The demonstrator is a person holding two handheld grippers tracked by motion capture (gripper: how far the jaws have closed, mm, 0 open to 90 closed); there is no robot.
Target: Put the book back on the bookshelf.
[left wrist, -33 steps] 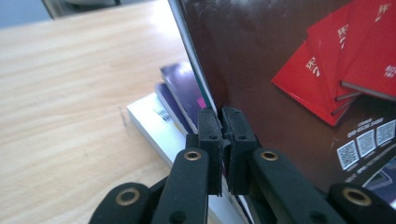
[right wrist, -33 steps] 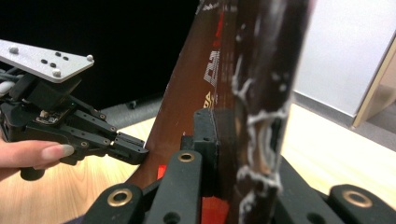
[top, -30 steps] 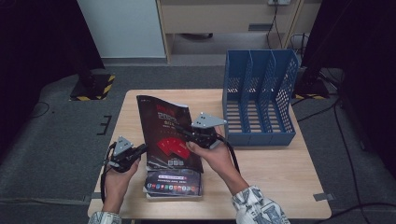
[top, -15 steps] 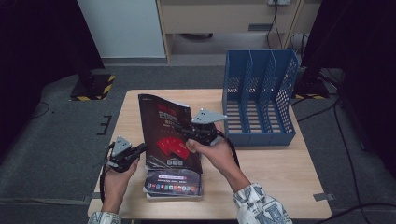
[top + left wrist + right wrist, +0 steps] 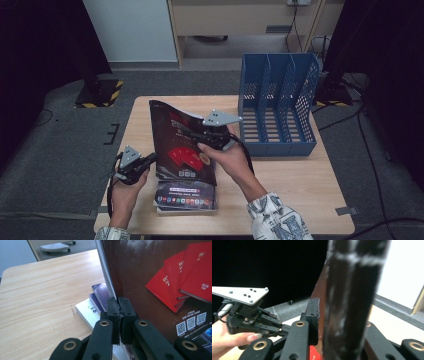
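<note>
Dark magazine stood up between my two claws

My left claw point(image 5: 150, 160) is clamped on the magazine point(image 5: 182, 145) at its lower left edge, above the book stack point(image 5: 185, 196) on the counter point(image 5: 300, 175). My right claw point(image 5: 200, 136) has just been opening, the magazine's right edge between its jaws.

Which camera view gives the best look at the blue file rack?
The high view shows the blue file rack best: it stands whole at the table's far right, upright, its dividers and perforated walls plain to see. The left gripper view looks at the dark magazine and bare wood; the right gripper view faces the magazine's edge.
</note>
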